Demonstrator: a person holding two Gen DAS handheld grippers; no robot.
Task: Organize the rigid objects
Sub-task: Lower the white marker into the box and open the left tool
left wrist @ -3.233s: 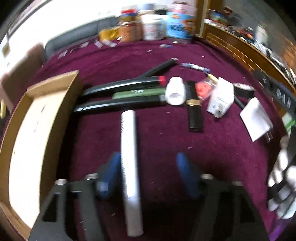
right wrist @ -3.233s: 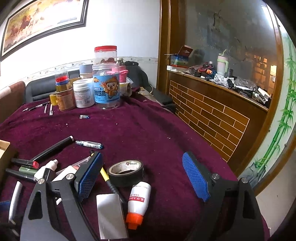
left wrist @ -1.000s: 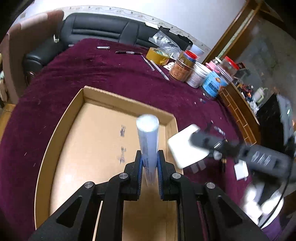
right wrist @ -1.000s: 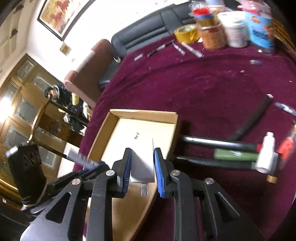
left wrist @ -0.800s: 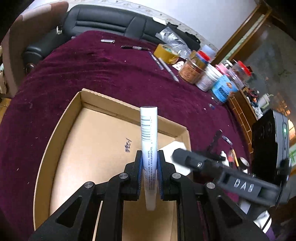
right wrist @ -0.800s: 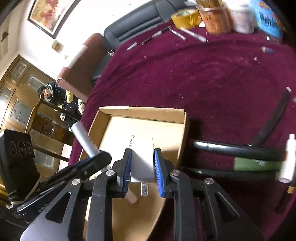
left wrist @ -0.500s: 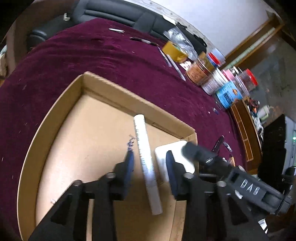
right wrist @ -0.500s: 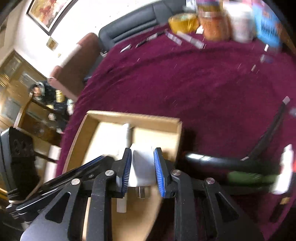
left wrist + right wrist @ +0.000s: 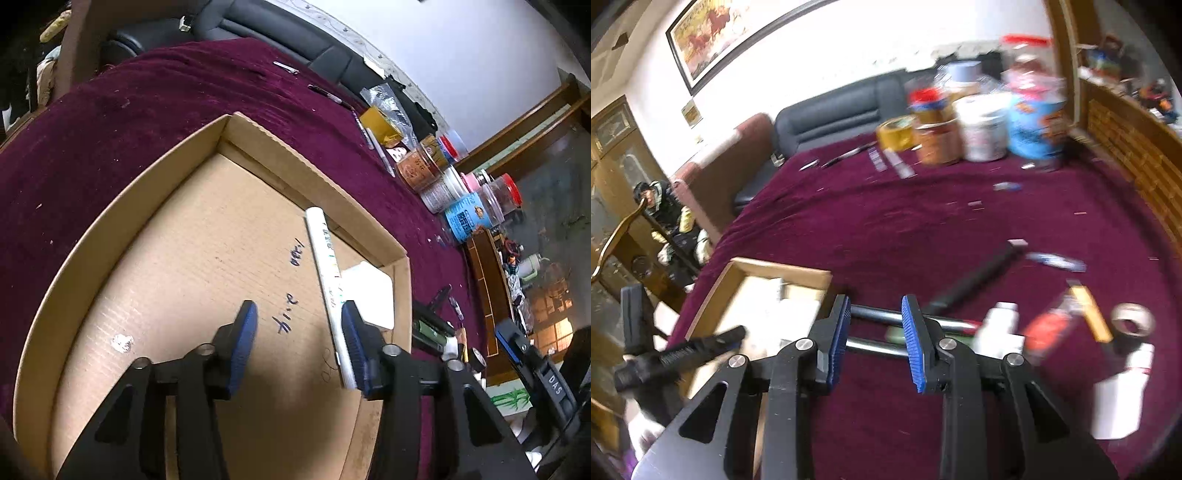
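A shallow cardboard box (image 9: 207, 236) lies on the maroon cloth. Inside it a long white tube (image 9: 325, 266) lies flat, next to a white flat adapter (image 9: 369, 295) in the box's right corner. My left gripper (image 9: 297, 343) hovers low over the box floor; its jaws are opening. The tube's near end rests along the right finger's inner face, unpressed. My right gripper (image 9: 873, 332) is beside the box (image 9: 738, 280), over two dark pens (image 9: 882, 315), its jaws a little apart with nothing between them. Motion blurs the right wrist view.
On the cloth right of the box lie a black marker (image 9: 975, 277), a white bottle (image 9: 1001, 325), a red packet (image 9: 1049, 325), a tape roll (image 9: 1134, 321) and a small white glue bottle (image 9: 1123, 391). Jars (image 9: 982, 125) stand at the back. A wooden ledge (image 9: 1137, 147) borders the right.
The left gripper sank into the box and opened, leaving the white tube lying on the box floor. The right gripper left the white adapter in the box and swung right over the pens.
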